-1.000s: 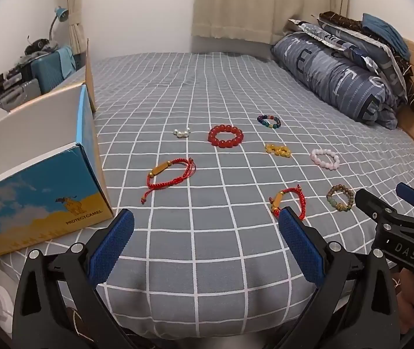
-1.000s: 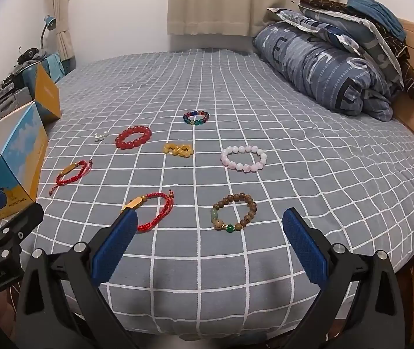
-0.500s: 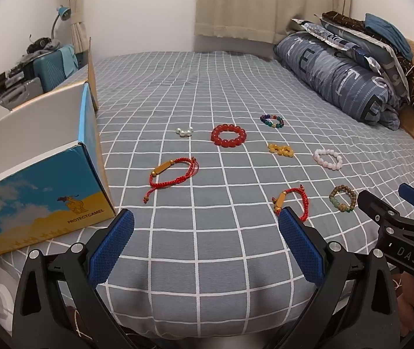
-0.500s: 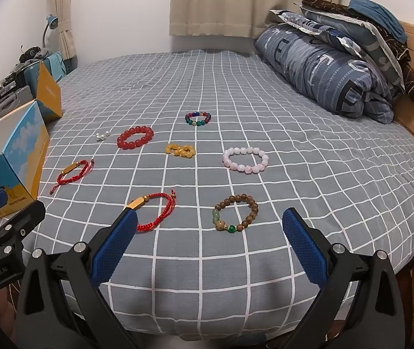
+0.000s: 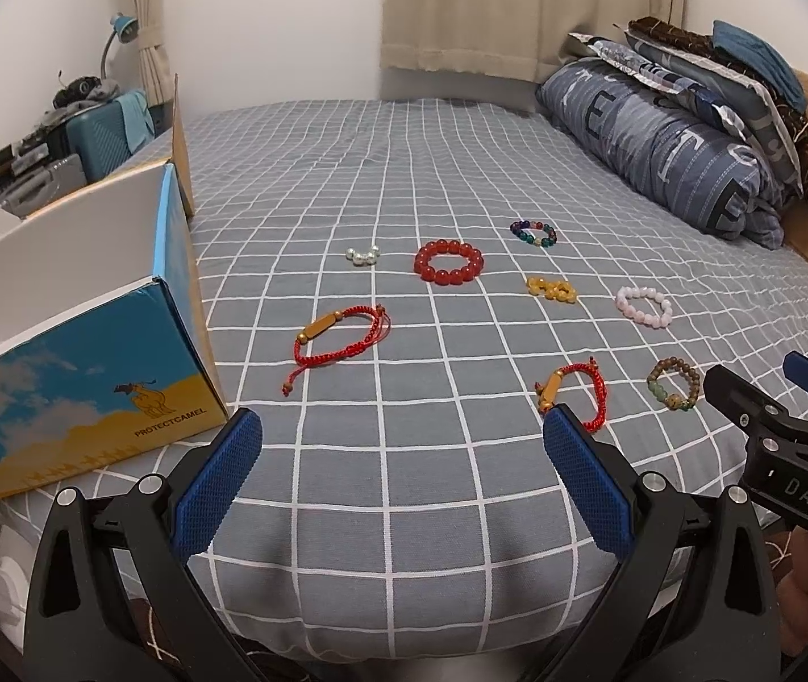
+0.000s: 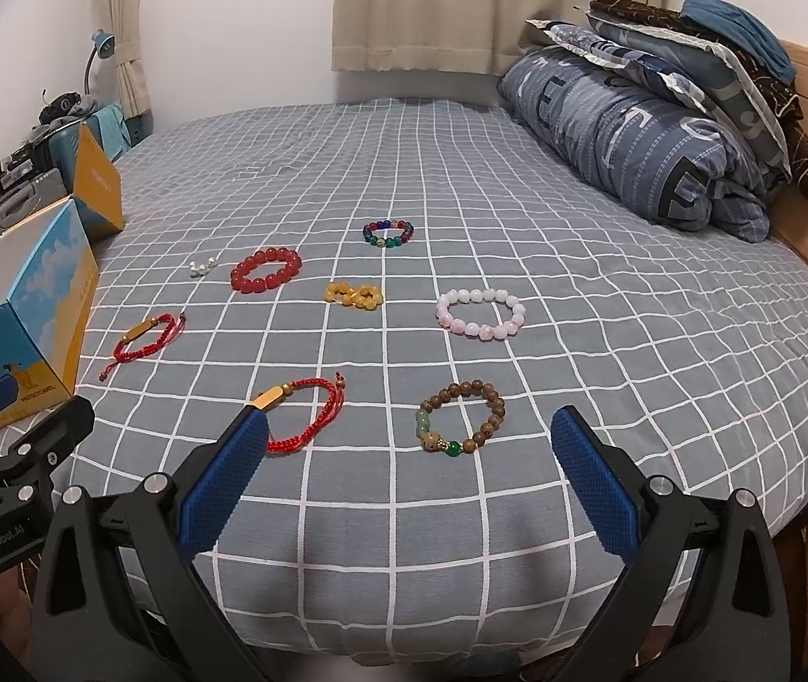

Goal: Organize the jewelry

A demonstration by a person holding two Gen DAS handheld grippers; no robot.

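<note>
1. Hovering at the bed's [image 6: 659, 341] near edge, left gripper [image 5: 401, 474] and right gripper [image 6: 409, 474] gape wide, empty.
2. Bracelets [image 6: 463, 418] lie spaced apart for single picks, probably bound for the box [image 5: 80, 364].

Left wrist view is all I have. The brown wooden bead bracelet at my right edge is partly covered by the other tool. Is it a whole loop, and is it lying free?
Observer: Yes. In the right wrist view the brown wooden bead bracelet is a complete closed loop. It lies flat on the grey checked bedsheet and touches no other jewelry.
Operator: I only see one side of the right tool. Is it open?
Observer: The right tool is open. Its two blue pads are spread wide and nothing is gripped between them.
</note>
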